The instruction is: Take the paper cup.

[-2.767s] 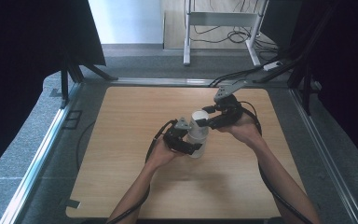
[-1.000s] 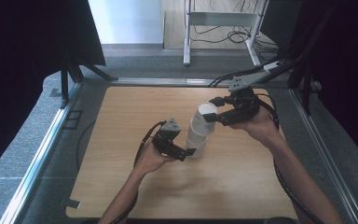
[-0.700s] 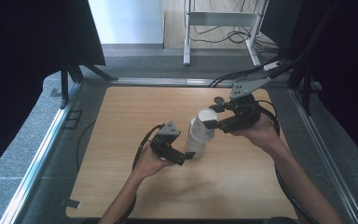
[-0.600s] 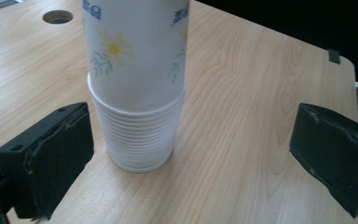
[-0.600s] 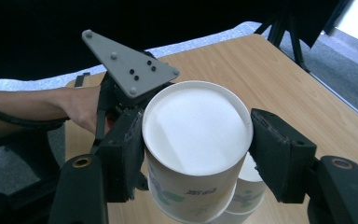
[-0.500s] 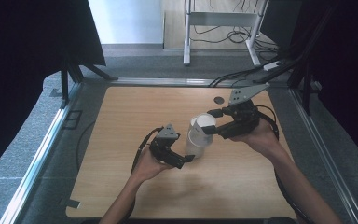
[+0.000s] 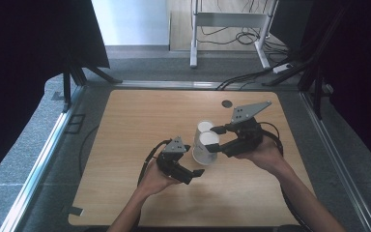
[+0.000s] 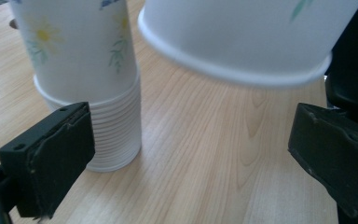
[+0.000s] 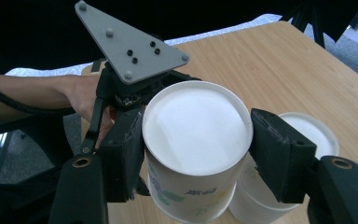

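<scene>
Cup (image 9: 196, 144), white paper with a floral print and turned bottom-up, is clamped between the jaws of the right gripper (image 7: 221, 141) and held clear of the wooden table (image 7: 140, 121). Just beside it, a stack of upturned cups (image 8: 91, 84) stands on the table. The left gripper (image 8: 205, 154) is spread wide, apparently touching nothing.

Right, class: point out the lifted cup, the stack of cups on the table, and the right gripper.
lifted cup (image 9: 196, 122), right gripper view, its white upturned base.
stack of cups (image 8: 114, 130), left gripper view, the ribbed rims near the bottom.
right gripper (image 9: 198, 149), right gripper view, midway between its black jaws.
</scene>
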A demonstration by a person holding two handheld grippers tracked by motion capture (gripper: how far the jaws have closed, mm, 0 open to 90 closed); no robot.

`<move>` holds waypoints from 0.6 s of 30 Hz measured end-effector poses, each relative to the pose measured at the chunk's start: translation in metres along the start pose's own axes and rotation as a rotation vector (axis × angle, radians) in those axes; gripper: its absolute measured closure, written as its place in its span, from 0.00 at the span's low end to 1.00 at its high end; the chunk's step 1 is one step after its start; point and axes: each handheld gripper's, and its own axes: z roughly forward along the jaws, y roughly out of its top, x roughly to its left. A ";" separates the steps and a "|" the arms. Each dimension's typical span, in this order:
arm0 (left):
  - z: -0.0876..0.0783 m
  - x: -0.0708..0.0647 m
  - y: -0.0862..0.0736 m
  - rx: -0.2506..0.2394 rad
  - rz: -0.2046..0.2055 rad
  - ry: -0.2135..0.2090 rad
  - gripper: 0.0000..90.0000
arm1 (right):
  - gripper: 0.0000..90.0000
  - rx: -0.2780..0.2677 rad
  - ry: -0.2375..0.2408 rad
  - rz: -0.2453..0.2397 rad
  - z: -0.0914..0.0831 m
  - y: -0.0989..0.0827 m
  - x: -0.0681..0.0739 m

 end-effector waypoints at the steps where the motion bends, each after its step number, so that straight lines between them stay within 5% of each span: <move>1: 0.001 -0.001 0.000 0.000 0.004 -0.006 0.01 | 0.42 0.000 0.004 0.002 0.001 -0.002 0.001; 18: 0.018 -0.009 -0.008 -0.006 0.041 -0.032 0.07 | 0.42 -0.002 0.033 0.023 0.020 -0.029 0.003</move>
